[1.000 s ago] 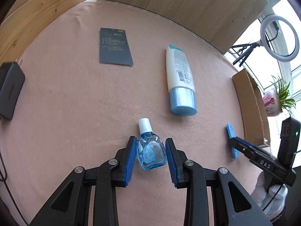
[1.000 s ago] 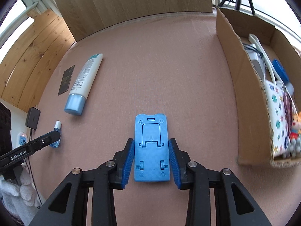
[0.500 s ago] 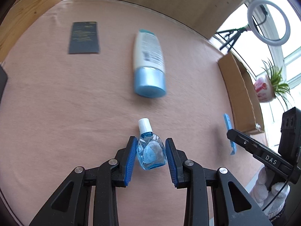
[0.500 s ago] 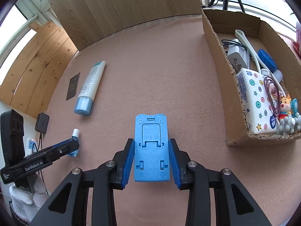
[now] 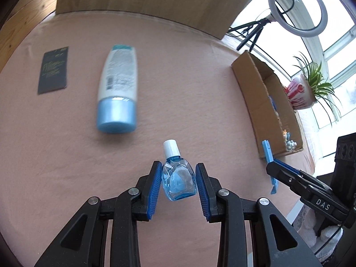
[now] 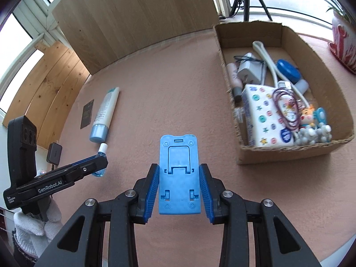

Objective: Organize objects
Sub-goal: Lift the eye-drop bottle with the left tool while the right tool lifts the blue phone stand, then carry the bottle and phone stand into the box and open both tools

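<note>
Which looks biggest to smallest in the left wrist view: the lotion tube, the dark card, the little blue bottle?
1. Lotion tube, clearly largest.
2. Dark card and little blue bottle look alike; the bottle is nearer the camera, so unranked.

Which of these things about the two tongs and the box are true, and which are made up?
1. The left tongs grip a small blue bottle with a white cap. True.
2. The right tongs are empty. False: they grip a flat blue plastic stand.
3. The cardboard box already holds several things. True.
4. The big white tube with the blue cap stands upright. False: it lies flat on the pink table.
5. A dark card lies beside the tube. True.
</note>
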`<state>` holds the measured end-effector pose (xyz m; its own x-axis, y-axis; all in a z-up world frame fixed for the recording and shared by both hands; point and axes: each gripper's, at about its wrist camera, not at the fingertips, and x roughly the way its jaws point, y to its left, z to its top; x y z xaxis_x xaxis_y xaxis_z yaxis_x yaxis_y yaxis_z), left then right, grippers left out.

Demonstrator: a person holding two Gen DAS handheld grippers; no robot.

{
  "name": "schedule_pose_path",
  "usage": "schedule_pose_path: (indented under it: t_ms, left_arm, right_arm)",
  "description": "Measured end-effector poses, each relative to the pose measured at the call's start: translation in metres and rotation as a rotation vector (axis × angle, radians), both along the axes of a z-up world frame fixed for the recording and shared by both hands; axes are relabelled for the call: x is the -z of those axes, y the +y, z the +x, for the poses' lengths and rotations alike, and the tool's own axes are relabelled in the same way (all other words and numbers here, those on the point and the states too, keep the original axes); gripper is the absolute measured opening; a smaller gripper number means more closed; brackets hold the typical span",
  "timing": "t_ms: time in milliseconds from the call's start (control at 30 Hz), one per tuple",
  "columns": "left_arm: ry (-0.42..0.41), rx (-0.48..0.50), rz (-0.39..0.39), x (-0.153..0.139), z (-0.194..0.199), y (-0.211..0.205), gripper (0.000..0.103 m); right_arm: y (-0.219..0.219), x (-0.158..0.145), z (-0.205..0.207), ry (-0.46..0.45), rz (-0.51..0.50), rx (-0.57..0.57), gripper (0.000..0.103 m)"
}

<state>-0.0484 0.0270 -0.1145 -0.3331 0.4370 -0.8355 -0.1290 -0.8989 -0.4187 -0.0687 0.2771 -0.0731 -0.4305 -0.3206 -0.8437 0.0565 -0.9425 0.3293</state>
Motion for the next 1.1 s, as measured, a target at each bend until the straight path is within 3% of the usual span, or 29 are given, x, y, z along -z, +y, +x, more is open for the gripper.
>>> schedule_pose_path:
  t_ms: [600, 1100]
  left_arm:
    - [0.108, 0.116, 0.001, -0.05, -0.035, 0.082, 0.034]
    - [0.155, 0.178, 0.008, -0.064, -0.063, 0.155, 0.034]
  right_arm:
    - [0.044, -0.056, 0.015, 0.138, 0.051, 0.08, 0.033]
    - [0.097, -0.066, -0.002, 0.195, 0.086, 0.146, 0.033]
